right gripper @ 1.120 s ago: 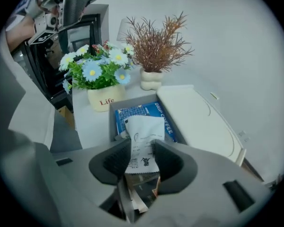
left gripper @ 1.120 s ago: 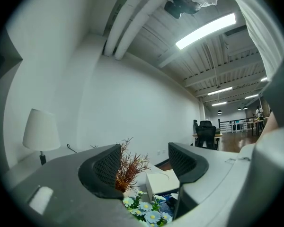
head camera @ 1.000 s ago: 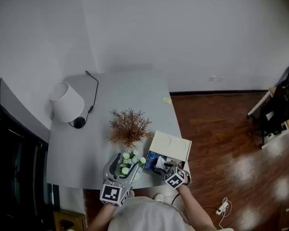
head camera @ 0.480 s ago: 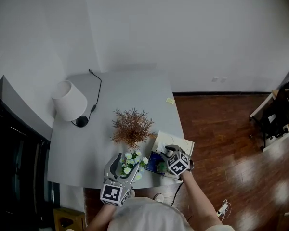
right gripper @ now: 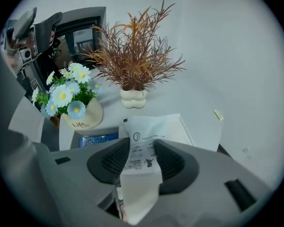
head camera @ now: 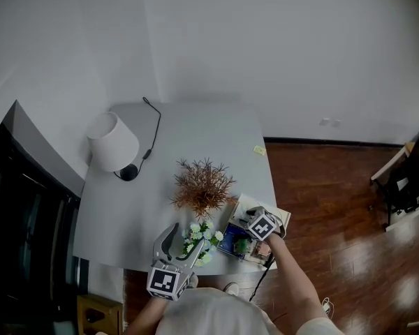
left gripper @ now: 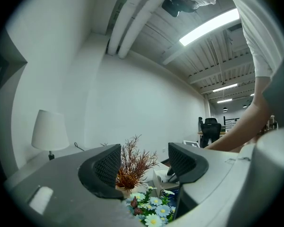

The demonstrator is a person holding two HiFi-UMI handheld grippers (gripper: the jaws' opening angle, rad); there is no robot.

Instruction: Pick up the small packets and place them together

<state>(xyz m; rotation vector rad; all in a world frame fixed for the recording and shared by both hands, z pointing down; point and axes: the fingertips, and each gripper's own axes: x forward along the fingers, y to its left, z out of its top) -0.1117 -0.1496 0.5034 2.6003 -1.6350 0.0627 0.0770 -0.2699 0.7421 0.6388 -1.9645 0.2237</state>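
Right hand-held gripper (right gripper: 142,157): pinches white packet (right gripper: 149,126); jaws just easing apart
Risk: packet slips out early, lands apart from blue packets (right gripper: 97,139)

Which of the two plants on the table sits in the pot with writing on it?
The daisies, white and blue, in the beige pot; the brown twiggy plant has a plain white vase.
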